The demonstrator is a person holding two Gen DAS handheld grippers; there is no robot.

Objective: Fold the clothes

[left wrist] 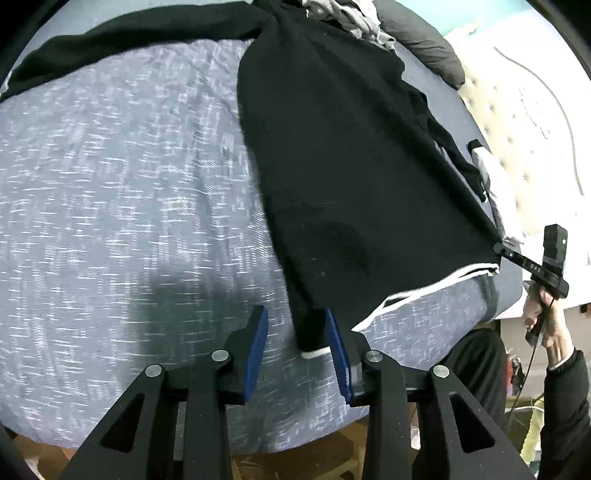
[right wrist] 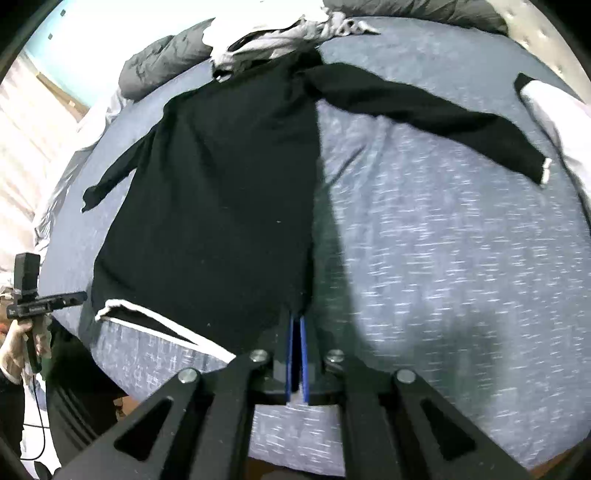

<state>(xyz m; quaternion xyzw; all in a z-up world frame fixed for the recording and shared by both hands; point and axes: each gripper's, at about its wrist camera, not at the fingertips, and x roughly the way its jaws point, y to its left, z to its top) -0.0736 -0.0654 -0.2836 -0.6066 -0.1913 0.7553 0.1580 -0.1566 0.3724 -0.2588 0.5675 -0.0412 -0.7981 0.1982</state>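
Long black knit sweater with white hem trim (right wrist: 221, 177) lies flat on the blue-grey heathered bedspread (right wrist: 443, 240), long axis running away from both grippers. Right gripper (right wrist: 297, 325) is pinched closed on one hem corner; left gripper (left wrist: 297, 325), jaws wide, straddles the other.

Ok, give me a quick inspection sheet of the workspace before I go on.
Surface: bed, blue-grey flecked cover.
Job's things: black top spread flat, sleeves out, white-trimmed hem nearest.
Clutter: grey clothes heaped at the far end; dark pillow.
Grippers: left gripper open around one hem corner; right gripper shut on the other.
Cables: thin cable hanging below the left handle.
Surroundings: tufted panel beside the bed.
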